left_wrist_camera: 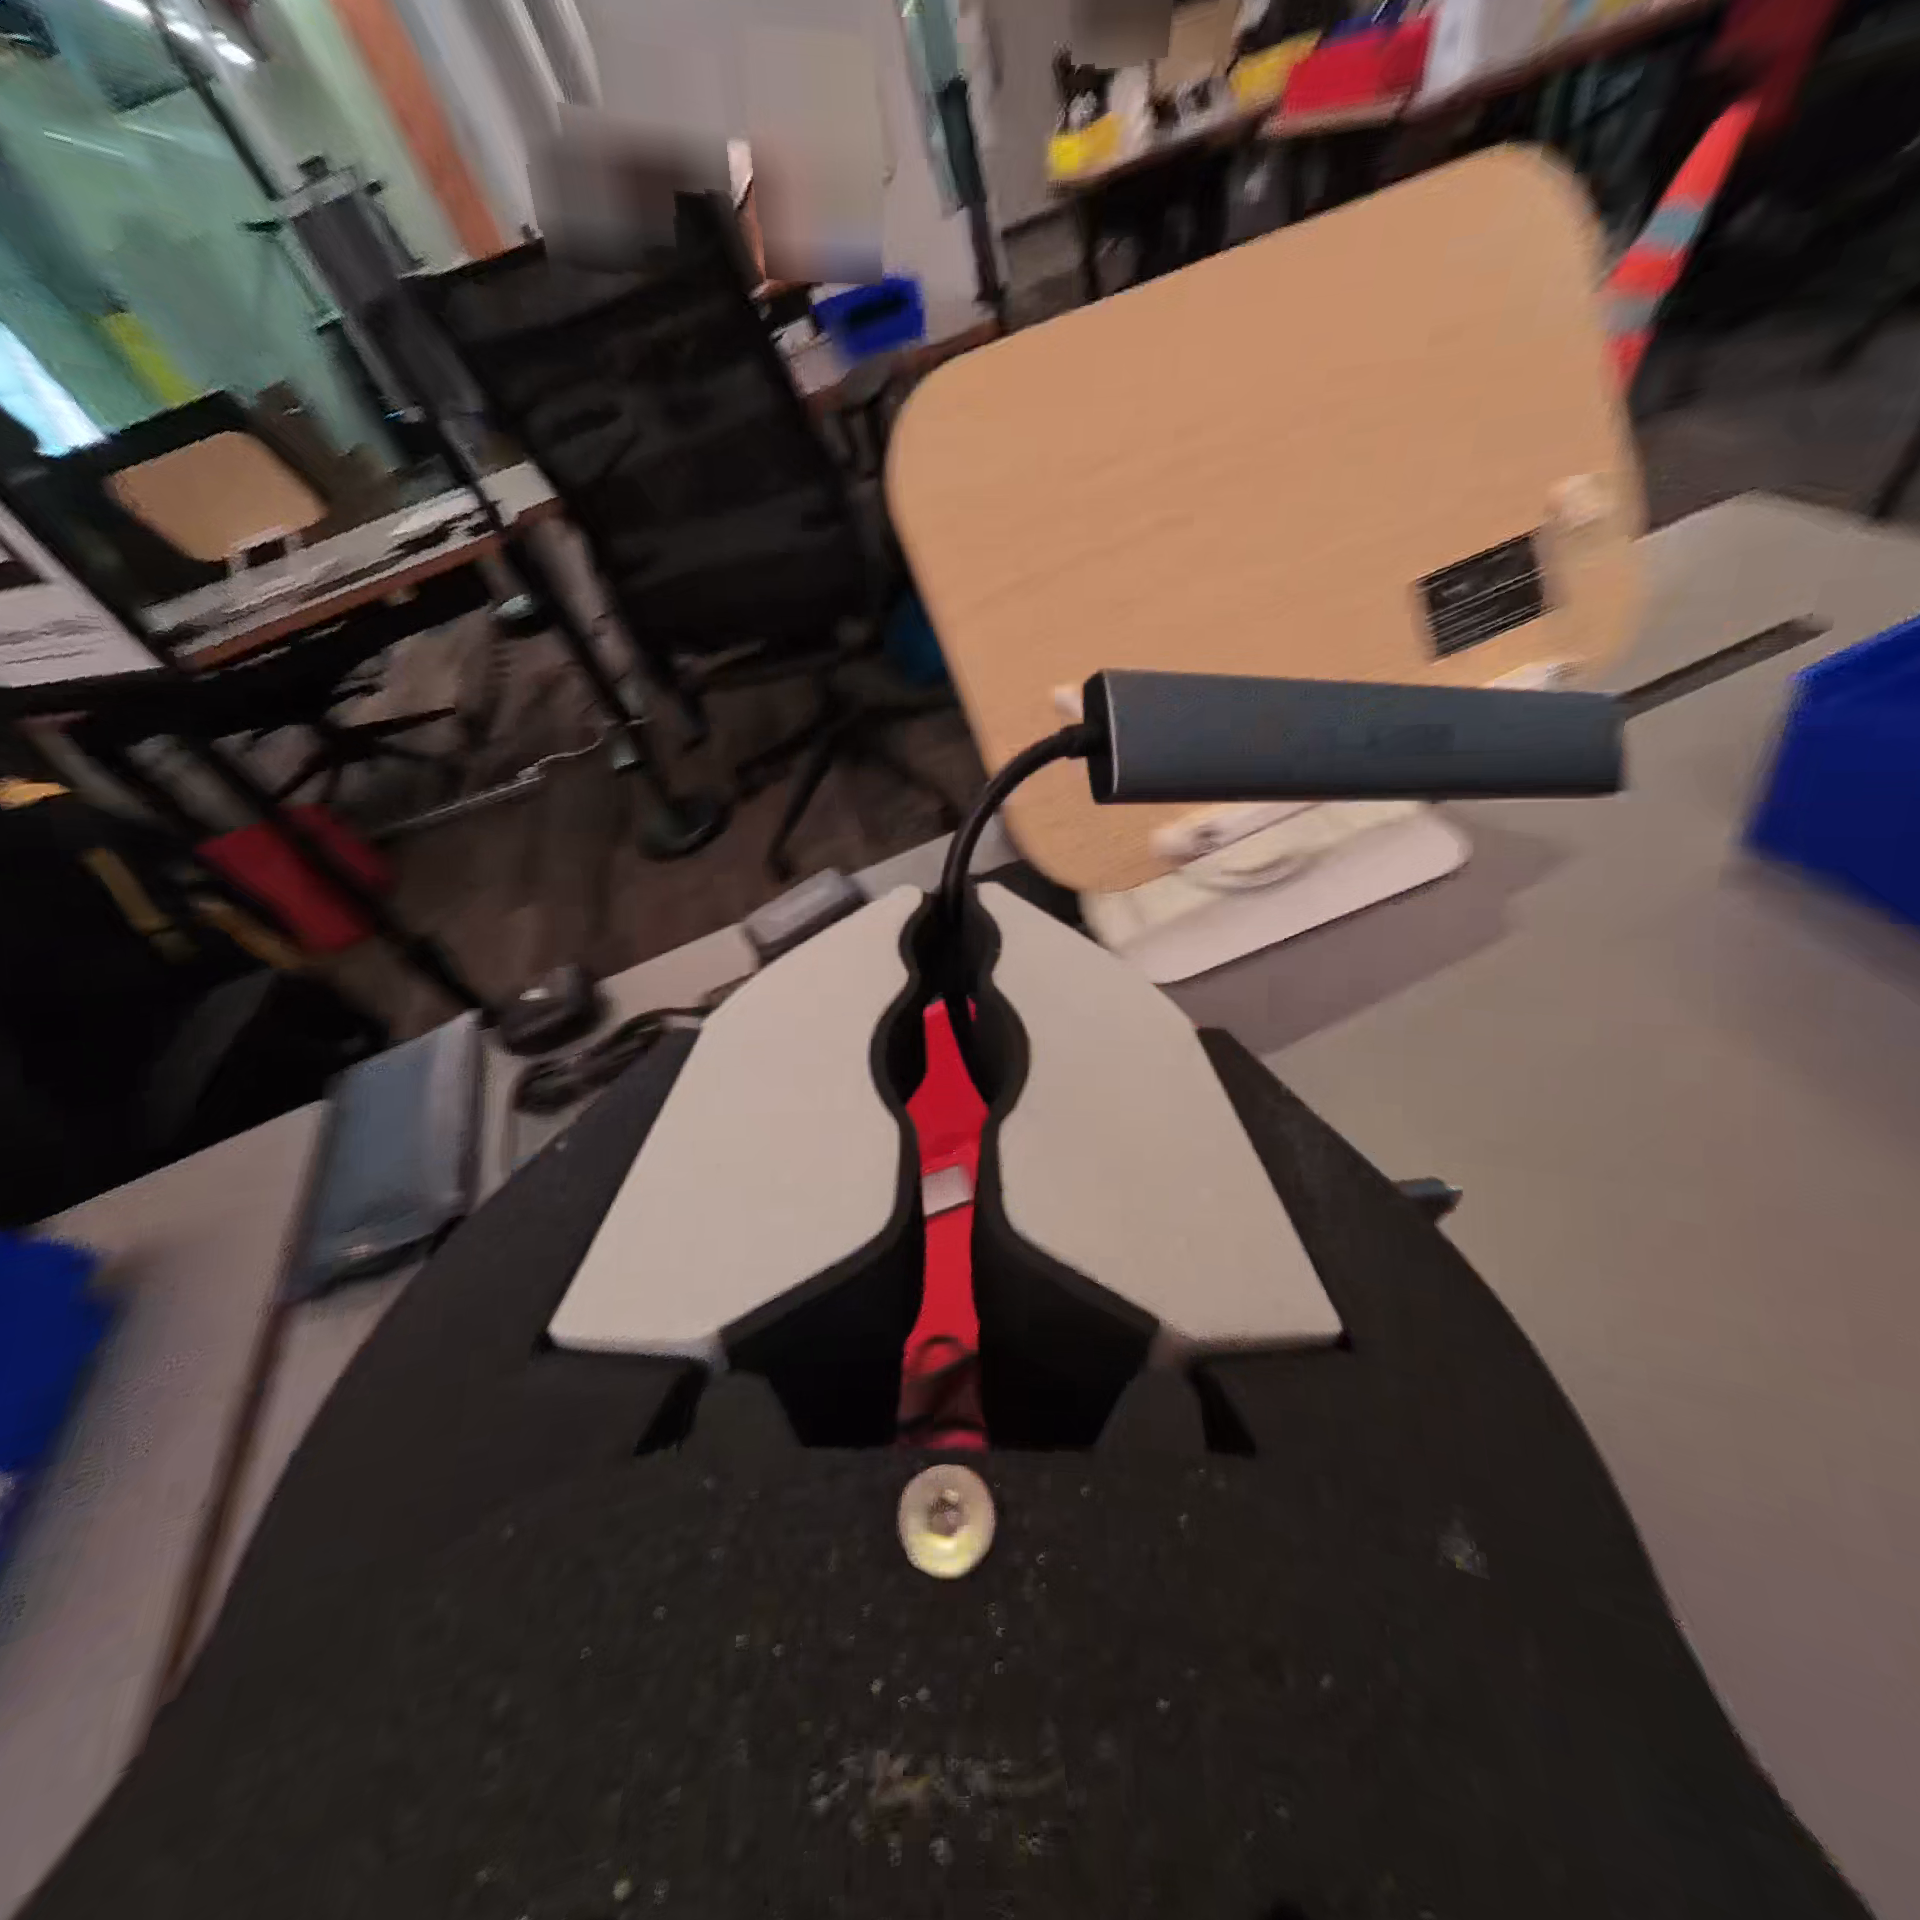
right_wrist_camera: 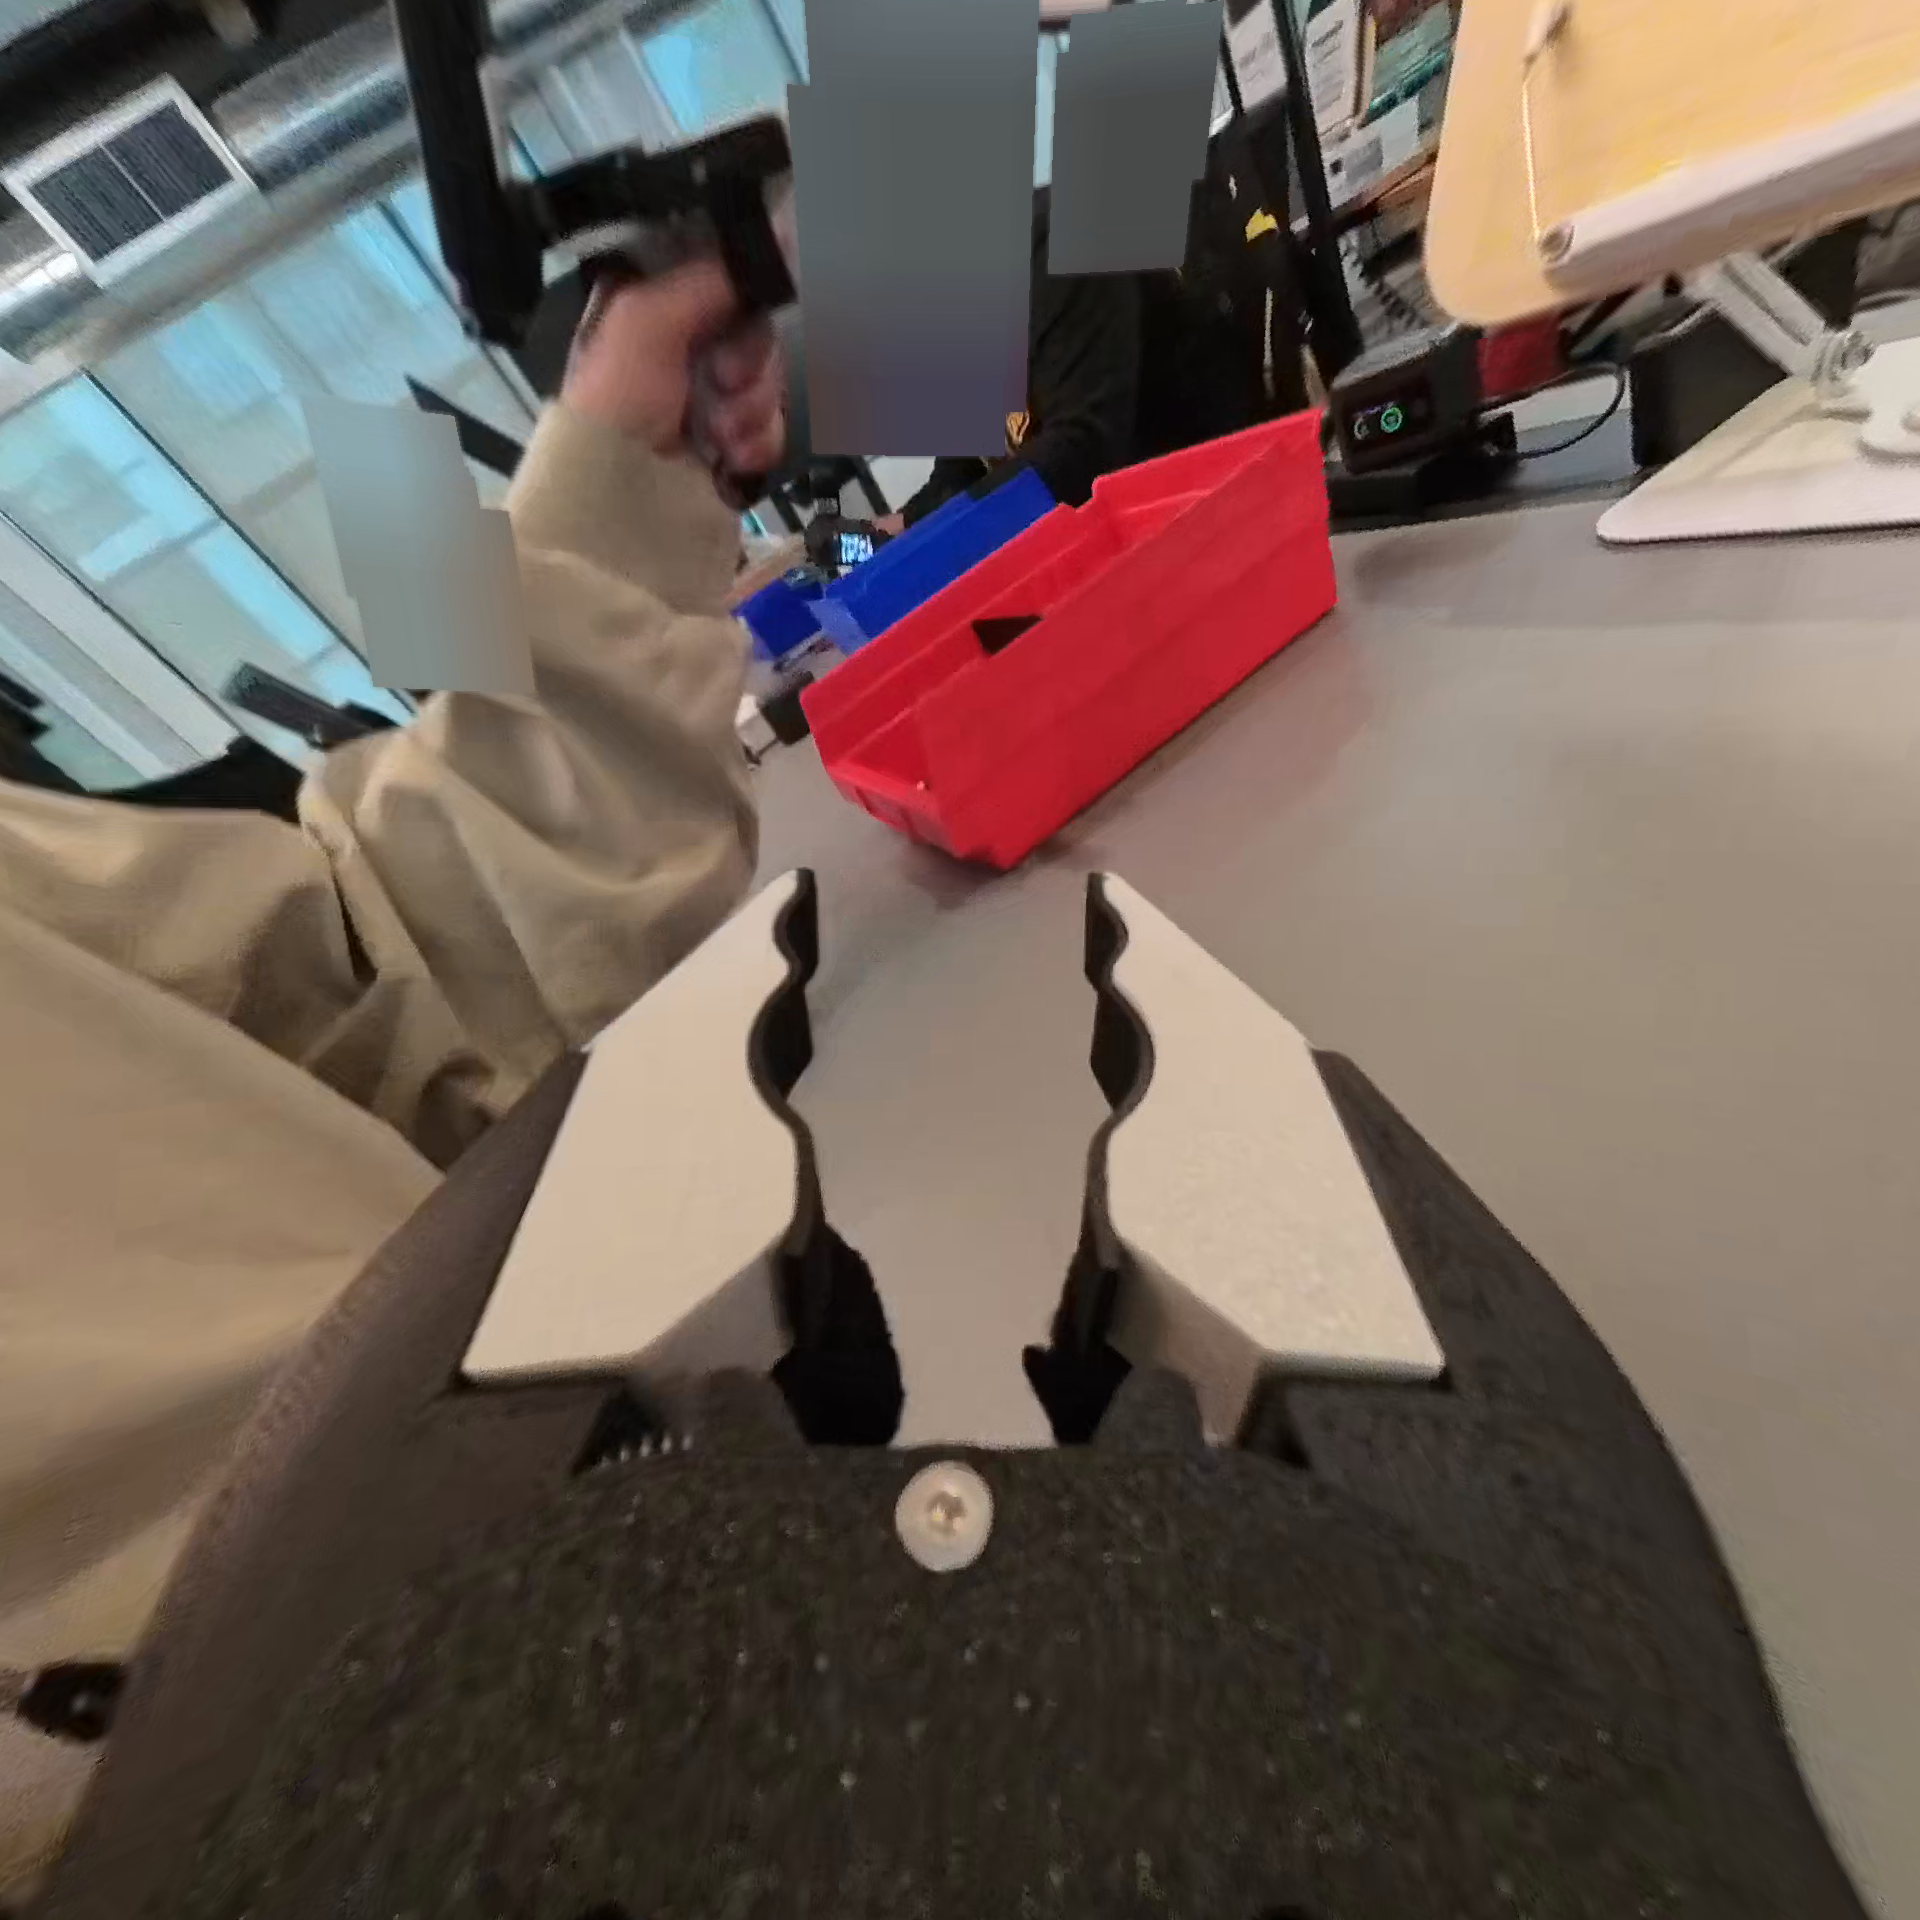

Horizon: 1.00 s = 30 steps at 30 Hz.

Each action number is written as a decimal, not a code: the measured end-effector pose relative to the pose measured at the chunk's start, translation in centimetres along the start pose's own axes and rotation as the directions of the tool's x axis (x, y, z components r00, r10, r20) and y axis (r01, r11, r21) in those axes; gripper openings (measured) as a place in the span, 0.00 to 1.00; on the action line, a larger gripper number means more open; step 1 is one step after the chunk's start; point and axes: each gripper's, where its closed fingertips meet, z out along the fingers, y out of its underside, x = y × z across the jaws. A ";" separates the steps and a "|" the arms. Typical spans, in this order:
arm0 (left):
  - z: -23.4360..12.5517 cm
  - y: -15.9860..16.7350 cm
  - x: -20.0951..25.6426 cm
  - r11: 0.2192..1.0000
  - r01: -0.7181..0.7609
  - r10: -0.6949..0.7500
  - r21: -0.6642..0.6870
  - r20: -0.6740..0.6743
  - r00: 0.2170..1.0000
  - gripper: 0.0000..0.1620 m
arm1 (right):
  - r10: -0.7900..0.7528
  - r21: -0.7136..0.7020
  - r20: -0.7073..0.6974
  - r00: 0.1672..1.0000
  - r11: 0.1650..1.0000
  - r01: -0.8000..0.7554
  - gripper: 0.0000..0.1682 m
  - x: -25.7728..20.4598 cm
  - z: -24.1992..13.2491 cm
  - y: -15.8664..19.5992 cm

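Note:
My left gripper is shut on the black cable of a dark grey bar-shaped adapter, which hangs out in the air above the grey table. Something red shows through the gap between its fingers, below the gripper. My right gripper is open and empty, low over the grey table. A red bin lies just beyond its fingertips. The person's hand and beige sleeve hold the other gripper high at the left of the right wrist view.
A light wooden board on a white stand stands behind the adapter, also at the right wrist view's top right. Blue bins sit on the table. A dark flat device lies at the table's left edge. Chairs and desks stand beyond.

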 end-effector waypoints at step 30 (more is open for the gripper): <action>-3.3 5.6 20.1 0.956 0.225 -0.129 0.189 -0.421 0.898 0.02 | -0.011 0.275 0.149 0.989 0.961 -0.030 0.17 0.5 5.3 -7.0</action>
